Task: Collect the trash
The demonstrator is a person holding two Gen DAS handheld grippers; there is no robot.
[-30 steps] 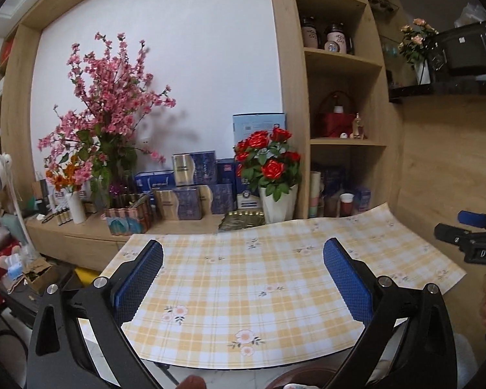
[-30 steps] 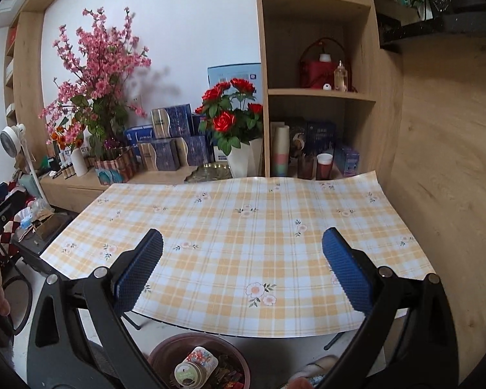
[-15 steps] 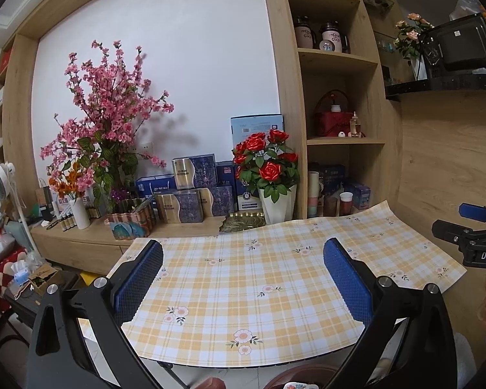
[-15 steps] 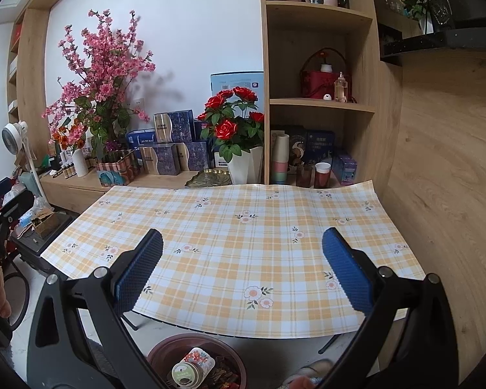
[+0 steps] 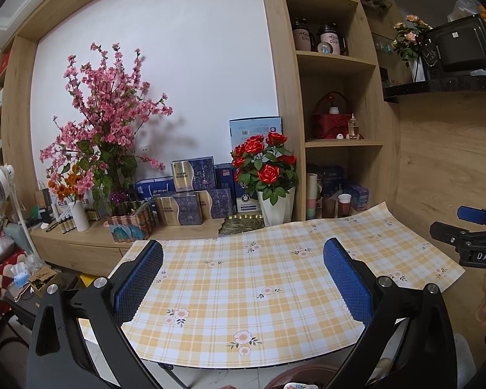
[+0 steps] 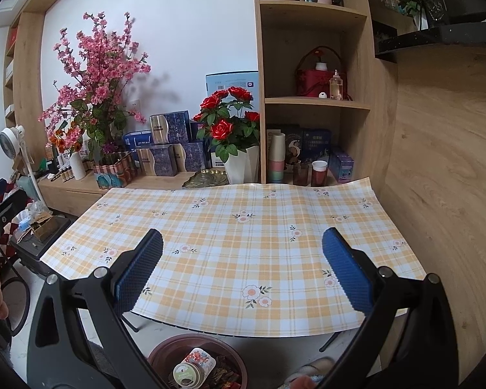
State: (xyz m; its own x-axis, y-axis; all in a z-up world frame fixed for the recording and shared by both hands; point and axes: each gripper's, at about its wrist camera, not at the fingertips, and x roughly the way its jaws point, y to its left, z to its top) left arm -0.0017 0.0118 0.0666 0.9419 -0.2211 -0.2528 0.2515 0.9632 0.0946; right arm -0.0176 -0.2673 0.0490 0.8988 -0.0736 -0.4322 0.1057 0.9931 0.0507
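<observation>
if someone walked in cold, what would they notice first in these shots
Probably the yellow plaid tablecloth with small flowers, which fills the middle of both views. Behind it on the wooden counter, the tall pink blossom arrangement stands at left and the red roses in a white pot beside the shelving. Nearest the camera, below the table edge, a brown bin already holds a floral cup, framed by the open right tool.

Bin (image 6: pixel 197 361) below table (image 6: pixel 243 227) edge
</observation>
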